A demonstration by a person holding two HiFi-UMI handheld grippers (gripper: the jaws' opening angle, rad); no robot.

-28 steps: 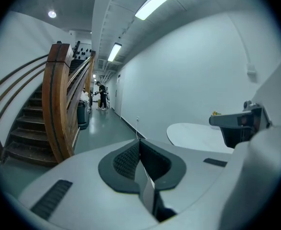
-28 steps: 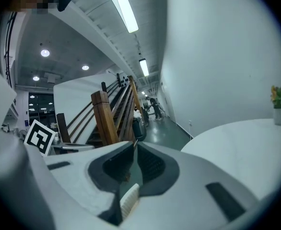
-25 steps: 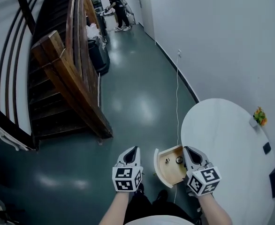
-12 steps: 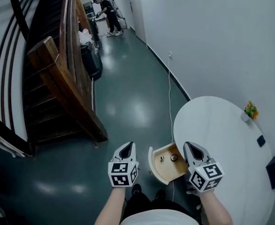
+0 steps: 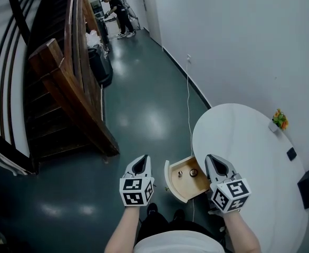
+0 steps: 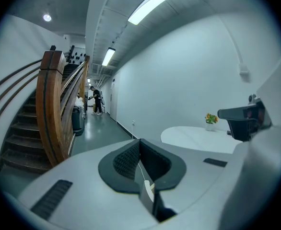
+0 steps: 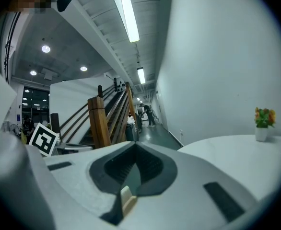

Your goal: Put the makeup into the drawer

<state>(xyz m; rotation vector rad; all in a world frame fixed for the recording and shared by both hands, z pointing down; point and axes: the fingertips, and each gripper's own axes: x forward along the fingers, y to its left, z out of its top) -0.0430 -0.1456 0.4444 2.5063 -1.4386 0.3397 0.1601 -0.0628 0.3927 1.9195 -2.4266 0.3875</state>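
A small wooden drawer (image 5: 182, 187) stands pulled open from under the white round table (image 5: 249, 152), low in the head view. Two small round makeup items (image 5: 179, 174) (image 5: 193, 172) lie inside it. My right gripper (image 5: 213, 161) hovers just right of the drawer over the table's edge, shut with nothing in it; its pads (image 7: 145, 164) meet in the right gripper view. My left gripper (image 5: 140, 164) hangs over the floor left of the drawer. It is shut and empty too, its pads (image 6: 152, 159) closed on a thin line.
A wooden staircase (image 5: 65, 88) with dark rails fills the left side. A white cable (image 5: 187, 99) runs along the green floor by the wall. A person (image 5: 115, 15) stands far down the corridor. A flower pot (image 5: 278, 120) and black things (image 5: 308, 186) sit on the table.
My right gripper has lifted a little beside the drawer, and the head view has drifted. My left gripper has hardly moved. The drawer stays open with both items inside.
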